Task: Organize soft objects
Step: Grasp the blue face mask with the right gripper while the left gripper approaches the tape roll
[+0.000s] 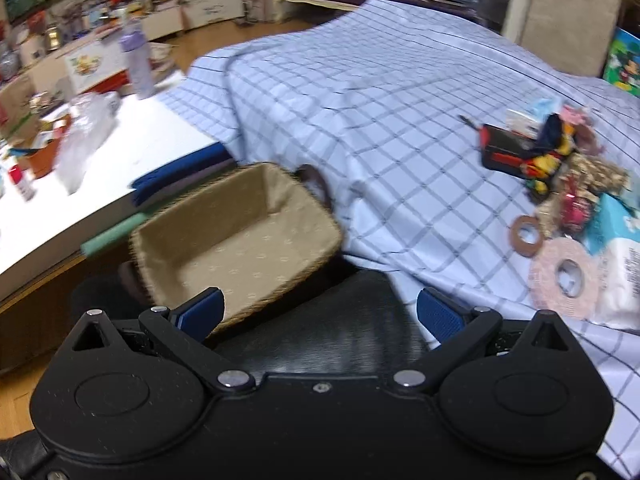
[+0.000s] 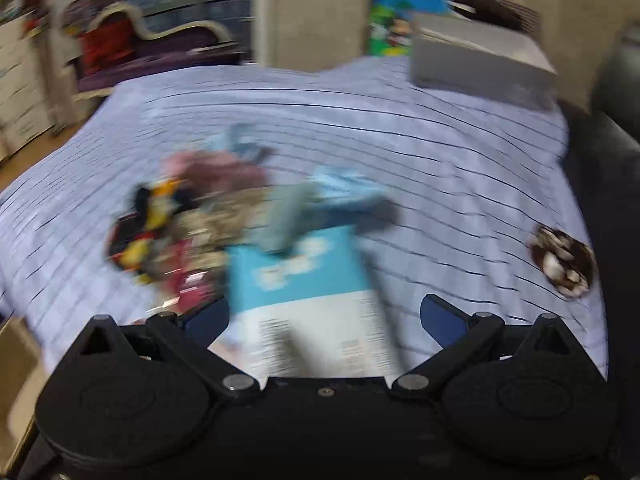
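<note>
A wicker basket (image 1: 236,240) with a beige cloth lining stands empty at the near left edge of the bed, just ahead of my open, empty left gripper (image 1: 320,312). A heap of small soft items (image 1: 560,168) lies on the checked sheet at the right, with two tape-like rings (image 1: 564,276) and a blue-and-white tissue pack (image 1: 616,248) beside it. In the blurred right wrist view the heap (image 2: 192,220) sits left of centre and the tissue pack (image 2: 308,292) lies just ahead of my open, empty right gripper (image 2: 324,316).
A light-blue checked sheet (image 1: 360,92) covers the bed. A white table (image 1: 112,152) with clutter stands to the left. A grey box (image 2: 480,60) sits at the far right of the bed and a round brown patterned item (image 2: 564,264) lies near the right edge.
</note>
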Motion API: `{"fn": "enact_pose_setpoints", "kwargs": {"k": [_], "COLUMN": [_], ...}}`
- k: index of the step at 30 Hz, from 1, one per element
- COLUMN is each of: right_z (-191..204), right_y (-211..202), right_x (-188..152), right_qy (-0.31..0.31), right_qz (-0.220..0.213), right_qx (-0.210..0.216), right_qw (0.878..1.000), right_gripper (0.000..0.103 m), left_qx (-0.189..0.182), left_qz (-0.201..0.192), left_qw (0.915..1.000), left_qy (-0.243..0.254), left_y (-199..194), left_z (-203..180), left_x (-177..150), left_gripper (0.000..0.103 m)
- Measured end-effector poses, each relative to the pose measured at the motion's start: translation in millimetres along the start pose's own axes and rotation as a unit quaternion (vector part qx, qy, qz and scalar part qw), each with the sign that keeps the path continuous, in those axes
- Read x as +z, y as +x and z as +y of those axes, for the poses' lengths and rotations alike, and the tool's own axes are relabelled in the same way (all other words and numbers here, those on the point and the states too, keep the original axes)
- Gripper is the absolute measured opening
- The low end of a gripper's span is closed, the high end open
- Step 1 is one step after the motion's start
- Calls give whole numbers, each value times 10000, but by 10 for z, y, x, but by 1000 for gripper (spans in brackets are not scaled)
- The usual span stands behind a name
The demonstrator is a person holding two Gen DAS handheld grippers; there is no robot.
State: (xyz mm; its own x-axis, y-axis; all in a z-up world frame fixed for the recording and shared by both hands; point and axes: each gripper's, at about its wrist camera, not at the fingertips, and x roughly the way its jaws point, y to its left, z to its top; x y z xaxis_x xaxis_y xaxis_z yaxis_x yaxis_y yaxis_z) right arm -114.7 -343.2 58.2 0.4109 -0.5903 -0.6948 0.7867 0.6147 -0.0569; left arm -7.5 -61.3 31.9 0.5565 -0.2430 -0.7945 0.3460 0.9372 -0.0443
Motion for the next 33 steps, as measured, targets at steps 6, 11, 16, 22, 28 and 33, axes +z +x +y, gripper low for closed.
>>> {"fn": "enact_pose_setpoints", "kwargs": {"k": [6,11,16,22,28,33], "right_z": [-608,-917,-1049,-1062,-954,-649], "right_y": [237,368,495,781,1129,1346], "right_x": [93,184,362,655,983,1269], "right_qy": [860,1107,1326,1576,1978,1756], "right_qz": [135,147,188,342,642,717], "right_qx": [-280,-461,-387,-227,78,18], "right_qw": [9958,9927,9902,9866,9781,9819], "right_gripper": [102,101,100,100,101,102], "left_qx": [-364,-600,-830,-939,-941,-987], "left_qz": [1,9,89,137,103,98], "left_qw": [9978,9931,9875,9837,9822,9815], "left_qy": [557,1011,1337,1526,1624,1636], "left_y": [73,146,251,352,436,495], "left_z": [-358,-656,-882,-995,-1014,-1021], "left_x": [40,26,40,94,172,256], "left_gripper": [99,99,99,99,99,99]}}
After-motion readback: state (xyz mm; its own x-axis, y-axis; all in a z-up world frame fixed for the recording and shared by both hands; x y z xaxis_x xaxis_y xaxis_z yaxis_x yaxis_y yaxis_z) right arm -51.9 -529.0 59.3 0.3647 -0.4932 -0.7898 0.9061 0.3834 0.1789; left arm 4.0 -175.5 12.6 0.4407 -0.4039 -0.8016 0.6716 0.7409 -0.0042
